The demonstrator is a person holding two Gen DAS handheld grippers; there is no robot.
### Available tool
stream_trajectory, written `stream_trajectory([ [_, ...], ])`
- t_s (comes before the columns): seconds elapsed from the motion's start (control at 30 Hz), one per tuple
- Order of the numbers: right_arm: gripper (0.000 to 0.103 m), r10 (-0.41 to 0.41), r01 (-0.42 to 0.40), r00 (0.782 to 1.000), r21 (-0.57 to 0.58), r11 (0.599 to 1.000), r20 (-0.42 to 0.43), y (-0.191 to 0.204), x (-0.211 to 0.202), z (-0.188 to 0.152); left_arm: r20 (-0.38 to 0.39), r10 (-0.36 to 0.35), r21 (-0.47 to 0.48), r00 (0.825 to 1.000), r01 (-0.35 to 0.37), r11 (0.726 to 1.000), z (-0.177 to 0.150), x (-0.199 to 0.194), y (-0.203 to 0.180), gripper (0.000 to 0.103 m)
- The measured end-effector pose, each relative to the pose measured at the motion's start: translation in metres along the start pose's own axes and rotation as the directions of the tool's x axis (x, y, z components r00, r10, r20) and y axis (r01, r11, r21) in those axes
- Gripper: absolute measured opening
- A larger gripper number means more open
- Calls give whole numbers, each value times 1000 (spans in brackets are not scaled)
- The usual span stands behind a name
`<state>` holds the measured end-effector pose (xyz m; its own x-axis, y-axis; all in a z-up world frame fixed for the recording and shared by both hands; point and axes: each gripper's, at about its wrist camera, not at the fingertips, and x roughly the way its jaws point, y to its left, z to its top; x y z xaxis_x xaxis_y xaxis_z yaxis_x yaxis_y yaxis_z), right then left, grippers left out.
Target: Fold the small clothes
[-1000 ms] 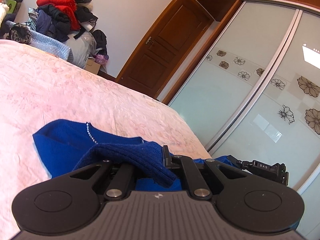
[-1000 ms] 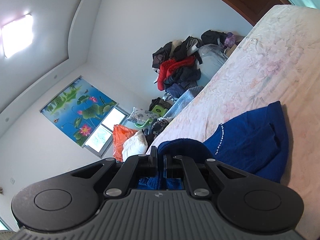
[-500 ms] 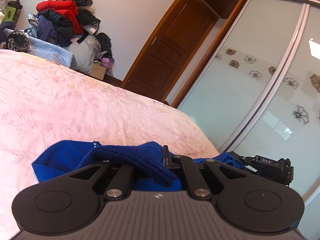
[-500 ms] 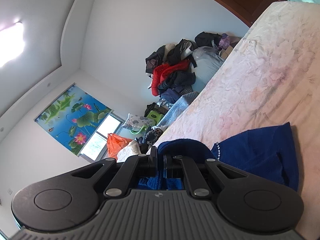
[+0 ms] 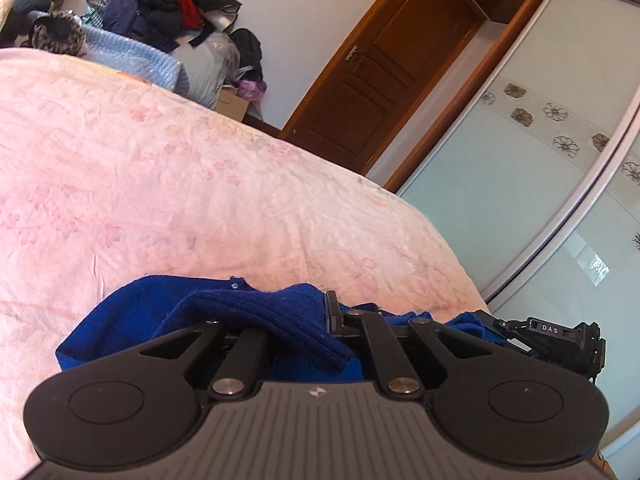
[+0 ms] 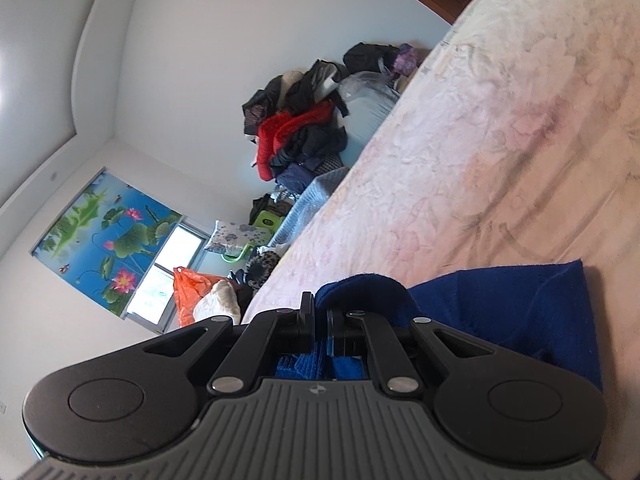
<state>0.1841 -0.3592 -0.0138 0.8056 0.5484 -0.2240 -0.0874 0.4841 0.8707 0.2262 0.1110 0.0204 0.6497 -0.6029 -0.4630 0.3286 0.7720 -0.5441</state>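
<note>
A small blue knitted garment [image 5: 160, 312] lies on the pink floral bedspread [image 5: 160, 184], close in front of both cameras. My left gripper [image 5: 320, 312] is shut on a ribbed blue edge of it, and that fabric drapes over the left finger and hides it. In the right wrist view the same blue garment [image 6: 512, 308] spreads to the right, and my right gripper [image 6: 320, 314] is shut on a bunched fold of it. The right gripper [image 5: 556, 336] also shows at the lower right of the left wrist view, with blue cloth at its tip.
A heap of red, black and blue clothes [image 5: 160, 4] sits beyond the far end of the bed. A brown wooden door [image 5: 384, 80] and a sliding glass wardrobe [image 5: 540, 184] stand to the right. The bed's edge [image 5: 452, 248] falls off near the wardrobe.
Both grippers have sunk lower and travelled over the bed with the blue garment. Less of the garment shows ahead of them now, and the clothes heap looks nearer.
</note>
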Motion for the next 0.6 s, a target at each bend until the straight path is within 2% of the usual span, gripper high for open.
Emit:
stream_trajectory([
  [0.33, 11, -47, 48, 998, 25, 999, -28, -22, 31, 6, -42, 60, -53, 997, -62, 997, 2, 30, 21, 6],
  [0.47, 11, -70, 71, 997, 31, 997, -40, -28, 40, 5, -55, 91, -39, 994, -93, 995, 2, 39, 21, 7],
  [0.6, 11, -87, 89, 995, 52, 995, -41, -35, 46, 6, -111, 112, -64, 987, -120, 991, 6, 52, 26, 10],
])
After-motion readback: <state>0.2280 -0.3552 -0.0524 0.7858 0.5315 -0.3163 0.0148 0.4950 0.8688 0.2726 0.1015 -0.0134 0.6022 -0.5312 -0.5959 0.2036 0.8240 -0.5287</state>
